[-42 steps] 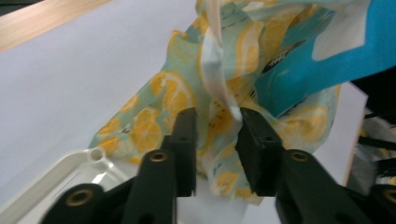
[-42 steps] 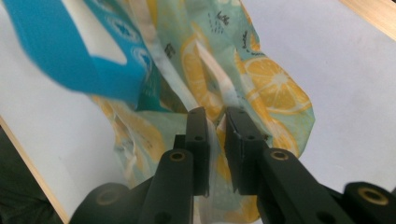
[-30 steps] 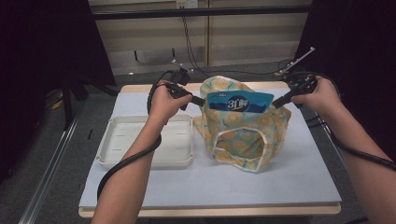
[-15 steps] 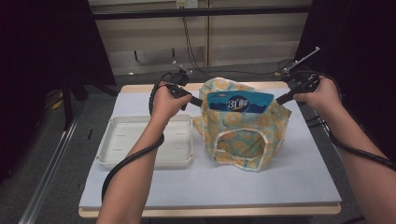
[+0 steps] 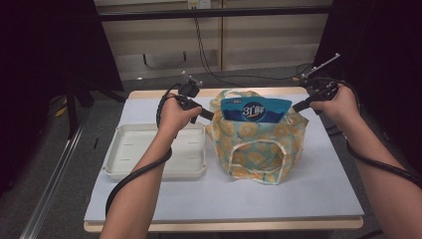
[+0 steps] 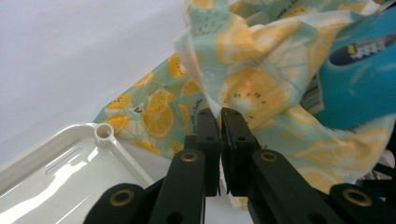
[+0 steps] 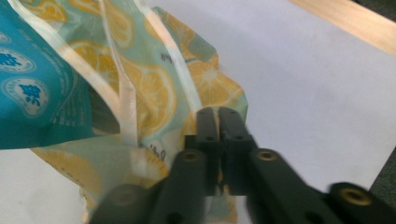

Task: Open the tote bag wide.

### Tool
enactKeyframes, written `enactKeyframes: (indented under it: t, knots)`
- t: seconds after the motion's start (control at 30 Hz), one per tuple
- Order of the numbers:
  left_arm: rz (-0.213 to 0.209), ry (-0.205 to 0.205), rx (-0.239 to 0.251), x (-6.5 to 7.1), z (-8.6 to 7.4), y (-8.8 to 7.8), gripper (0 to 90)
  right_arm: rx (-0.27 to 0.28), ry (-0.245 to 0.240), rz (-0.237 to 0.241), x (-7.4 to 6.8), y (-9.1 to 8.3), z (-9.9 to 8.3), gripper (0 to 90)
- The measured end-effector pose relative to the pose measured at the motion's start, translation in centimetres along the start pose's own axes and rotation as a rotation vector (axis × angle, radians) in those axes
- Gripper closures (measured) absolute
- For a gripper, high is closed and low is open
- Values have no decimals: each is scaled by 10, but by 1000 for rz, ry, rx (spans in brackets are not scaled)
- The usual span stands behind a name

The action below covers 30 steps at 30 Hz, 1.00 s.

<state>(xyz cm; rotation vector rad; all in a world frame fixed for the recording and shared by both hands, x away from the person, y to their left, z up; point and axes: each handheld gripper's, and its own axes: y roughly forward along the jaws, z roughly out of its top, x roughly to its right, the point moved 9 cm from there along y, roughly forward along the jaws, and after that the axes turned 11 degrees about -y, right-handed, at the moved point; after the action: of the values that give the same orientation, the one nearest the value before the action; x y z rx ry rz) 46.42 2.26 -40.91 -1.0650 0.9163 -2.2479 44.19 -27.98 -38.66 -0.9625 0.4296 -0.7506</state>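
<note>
white tabletop (image 5: pixel 318 189) bears soft lemon-print fabric bag (image 5: pixel 259 144), pinched by 2 grippers.

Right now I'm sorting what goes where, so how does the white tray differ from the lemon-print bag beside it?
The white tray is rigid, plain and lies flat and empty; the lemon-print bag is soft patterned cloth, stands taller and holds a blue packet. The tray is untouched, while the left claw and the right claw pinch the bag's two sides. Both rest on the same table.
</note>
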Motion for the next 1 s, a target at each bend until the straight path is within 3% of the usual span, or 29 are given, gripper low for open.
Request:
enactKeyframes:
  t: [0.2,0.3,0.63,0.77,0.93,0.97,1.0]
  knots:
    - [8,33,17,4,-3,-11,789,13,-23,-8,-2,-7,0,752]
    - [18,66,14,7,-6,-15,726,7,-34,-5,-5,-10,-2,729]
    - [20,114,0,17,-17,-24,527,-6,-65,11,-17,-20,-7,647]
    - [-16,145,-11,29,-19,-21,484,-13,-70,19,-20,-23,-6,591]
    - [-60,116,21,44,-20,-14,409,2,-79,42,-26,-23,-3,493]
    - [-74,130,16,45,-21,-12,389,-8,-85,39,-26,-22,-4,481]
    - [-73,109,28,48,-21,-10,369,-7,-94,41,-26,-20,-4,468]
